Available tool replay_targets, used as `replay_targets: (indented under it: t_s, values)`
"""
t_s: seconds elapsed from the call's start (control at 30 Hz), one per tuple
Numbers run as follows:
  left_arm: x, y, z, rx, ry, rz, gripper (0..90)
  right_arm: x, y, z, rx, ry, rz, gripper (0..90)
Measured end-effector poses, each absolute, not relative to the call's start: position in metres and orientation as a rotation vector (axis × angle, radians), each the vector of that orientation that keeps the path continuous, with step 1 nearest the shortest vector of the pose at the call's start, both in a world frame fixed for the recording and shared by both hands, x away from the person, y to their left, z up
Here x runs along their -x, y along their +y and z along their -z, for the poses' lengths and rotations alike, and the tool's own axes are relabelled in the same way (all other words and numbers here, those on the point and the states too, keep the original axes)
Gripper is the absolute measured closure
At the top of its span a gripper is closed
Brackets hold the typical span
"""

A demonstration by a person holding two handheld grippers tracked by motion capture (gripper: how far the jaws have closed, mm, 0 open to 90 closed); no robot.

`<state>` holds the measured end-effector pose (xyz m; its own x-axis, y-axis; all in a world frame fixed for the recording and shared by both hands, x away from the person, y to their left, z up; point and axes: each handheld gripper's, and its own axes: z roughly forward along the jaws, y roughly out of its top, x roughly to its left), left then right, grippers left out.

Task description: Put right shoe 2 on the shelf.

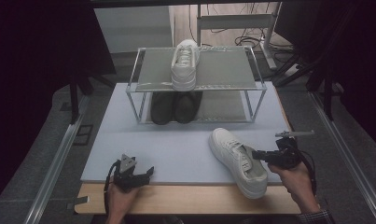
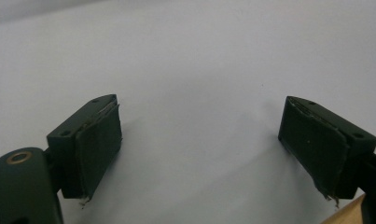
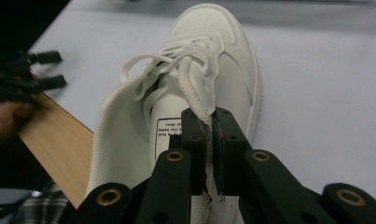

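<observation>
A white sneaker (image 1: 237, 161) lies on the pale board near its front right, toe pointing away and left. My right gripper (image 1: 259, 156) reaches in from the right, and its jaws are shut on the sneaker's collar wall (image 3: 209, 122) beside the tongue and laces. A second white sneaker (image 1: 184, 64) stands on the top shelf of the wire rack (image 1: 141, 86). Two dark shoes (image 1: 174, 107) sit side by side on the lower shelf. My left gripper (image 1: 146, 173) rests at the board's front left, jaws wide apart over bare white surface, its pads (image 2: 99, 147) holding nothing.
The pale board (image 1: 129, 140) lies on a wooden table whose front edge (image 1: 185, 198) shows below it. Metal rails run along both sides of the table. Cables and a table leg are behind the rack.
</observation>
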<state>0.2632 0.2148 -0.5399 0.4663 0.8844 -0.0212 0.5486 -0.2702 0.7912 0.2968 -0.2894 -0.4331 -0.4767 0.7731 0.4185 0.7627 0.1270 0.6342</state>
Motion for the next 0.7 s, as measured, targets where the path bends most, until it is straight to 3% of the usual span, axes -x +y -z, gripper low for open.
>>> replay_targets:
  t_s: [0.7]
  values:
    - [-0.263, 0.215, 0.54, -1.955, 1.193, -0.56, 12.8, -0.306, -0.297, 0.415, -1.716, 2.226, -1.618, 85.0]
